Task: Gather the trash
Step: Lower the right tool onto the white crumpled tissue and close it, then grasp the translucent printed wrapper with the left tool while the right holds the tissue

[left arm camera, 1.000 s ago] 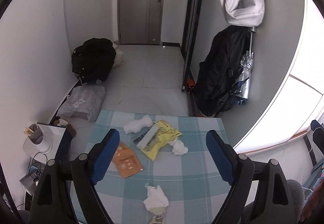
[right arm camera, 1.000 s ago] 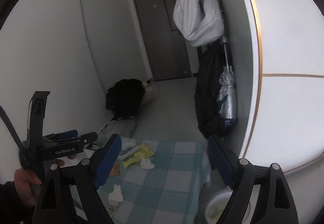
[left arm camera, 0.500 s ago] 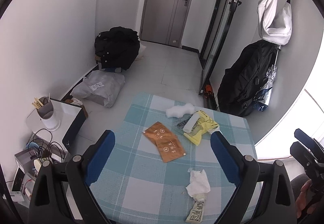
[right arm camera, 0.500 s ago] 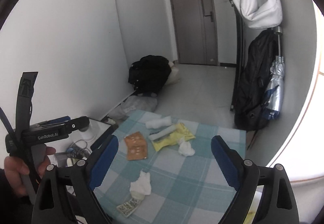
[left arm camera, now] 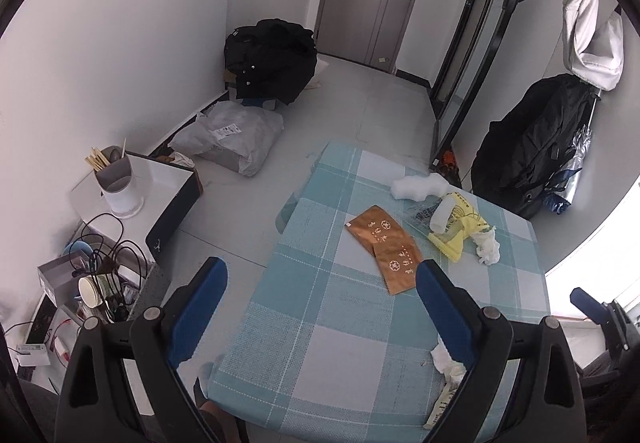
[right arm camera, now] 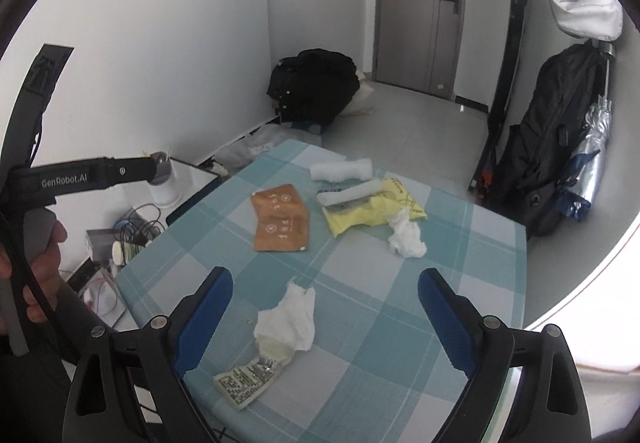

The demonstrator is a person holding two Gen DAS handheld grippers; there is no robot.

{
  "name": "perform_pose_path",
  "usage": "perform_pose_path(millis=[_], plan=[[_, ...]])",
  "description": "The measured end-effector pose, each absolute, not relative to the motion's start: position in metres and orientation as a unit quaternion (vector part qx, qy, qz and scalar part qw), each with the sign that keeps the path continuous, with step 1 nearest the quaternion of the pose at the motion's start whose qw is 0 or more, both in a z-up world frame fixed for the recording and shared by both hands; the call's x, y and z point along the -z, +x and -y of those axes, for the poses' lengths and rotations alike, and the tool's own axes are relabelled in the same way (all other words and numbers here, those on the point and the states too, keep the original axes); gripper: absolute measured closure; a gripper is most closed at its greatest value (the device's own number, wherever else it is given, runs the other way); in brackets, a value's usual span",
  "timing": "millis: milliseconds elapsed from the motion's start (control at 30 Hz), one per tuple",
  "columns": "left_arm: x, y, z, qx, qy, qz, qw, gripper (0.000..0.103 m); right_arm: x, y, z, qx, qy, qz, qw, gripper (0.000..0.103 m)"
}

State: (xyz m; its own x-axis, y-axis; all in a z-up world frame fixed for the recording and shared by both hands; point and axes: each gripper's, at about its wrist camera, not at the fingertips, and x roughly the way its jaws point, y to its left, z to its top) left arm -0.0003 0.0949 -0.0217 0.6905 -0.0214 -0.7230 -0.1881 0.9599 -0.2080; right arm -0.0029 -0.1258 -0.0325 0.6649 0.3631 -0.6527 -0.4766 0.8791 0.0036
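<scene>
— White tissue first? Where does it lie from you?

— Yes. The crumpled tissue (right arm camera: 289, 317) sits on the near part of the checked tabletop (right arm camera: 372, 327), just ahead of my right hand-held gripper (right arm camera: 324, 317) and in line with the gap between the jaws, which stand wide with nothing between them. A printed wrapper (right arm camera: 248, 377) lies touching the tissue's near edge, its long axis running from near left to far right.

— And your left?

— My left hand-held gripper (left arm camera: 322, 307) is also wide and empty, over the tabletop's near left part. From there the tissue lies to the right, half hidden behind the right finger (left arm camera: 442, 313). I judge the right one better placed.

— What else is there to collect?

— Farther off, an orange sachet (right arm camera: 281, 217), long axis running near to far; right of it a yellow bag (right arm camera: 376, 211) with a white roll (right arm camera: 349, 195) on it, a second tissue wad (right arm camera: 406, 235) touching the bag's near right edge, and a white wad (right arm camera: 341, 169) beyond.

— Any bin?

— None that I can see.
</scene>
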Motion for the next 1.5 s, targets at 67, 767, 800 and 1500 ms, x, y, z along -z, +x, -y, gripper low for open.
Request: perform_pose_path(millis=[67, 767, 800, 1500], plan=[[0.021, 0.000, -0.096, -0.047, -0.136, -0.389, 0.910, 0.010, 0.037, -0.003, 0.121, -0.231, -0.095, -0.340, 0.907, 0.009], [0.023, 0.013, -0.121, -0.034, -0.189, -0.413, 0.891, 0.010, 0.098, 0.037, 0.070, -0.302, -0.188, -0.478, 0.803, 0.018], [0.024, 0.014, -0.123, -0.034, -0.194, -0.416, 0.888, 0.010, 0.102, 0.039, 0.068, -0.301, -0.192, -0.482, 0.800, 0.019], [0.040, 0.022, -0.127, -0.031, -0.210, -0.452, 0.867, 0.010, 0.122, 0.053, 0.079, -0.283, -0.131, -0.523, 0.793, 0.092]])
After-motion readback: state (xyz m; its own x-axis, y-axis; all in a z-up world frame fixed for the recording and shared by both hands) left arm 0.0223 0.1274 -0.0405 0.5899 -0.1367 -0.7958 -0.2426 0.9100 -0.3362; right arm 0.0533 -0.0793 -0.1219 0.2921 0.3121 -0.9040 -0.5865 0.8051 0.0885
